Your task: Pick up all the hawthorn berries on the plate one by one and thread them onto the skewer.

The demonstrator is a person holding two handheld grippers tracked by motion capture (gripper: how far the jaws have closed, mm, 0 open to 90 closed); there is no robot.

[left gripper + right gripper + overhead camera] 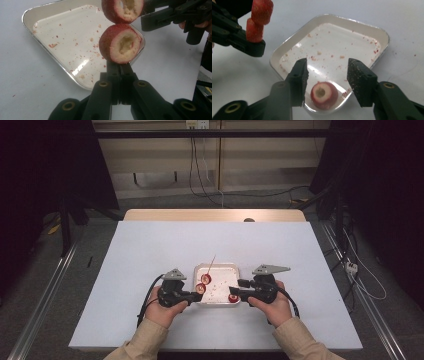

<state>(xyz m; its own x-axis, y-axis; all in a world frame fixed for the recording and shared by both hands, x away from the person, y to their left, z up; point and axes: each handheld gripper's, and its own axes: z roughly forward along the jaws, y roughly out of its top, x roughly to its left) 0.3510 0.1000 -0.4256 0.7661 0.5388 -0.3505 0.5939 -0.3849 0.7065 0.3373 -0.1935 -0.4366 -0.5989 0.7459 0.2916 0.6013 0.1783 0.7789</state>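
Left gripper view has its jaws pressed together under two cored red fruit pieces, seemingly on a skewer: the lower piece [120,43] sits just above the jaw tips, the upper piece [122,10] just above it. Whatever is pinched between the tips is hidden. In the right gripper view, the right gripper [327,75] stands with jaws apart, a third cored piece [323,94] lying between them, untouched, near the tray [372,30] rim. Crumbs speckle the tray, which rests on the white table [150,245], between the left gripper [192,296] and the right.
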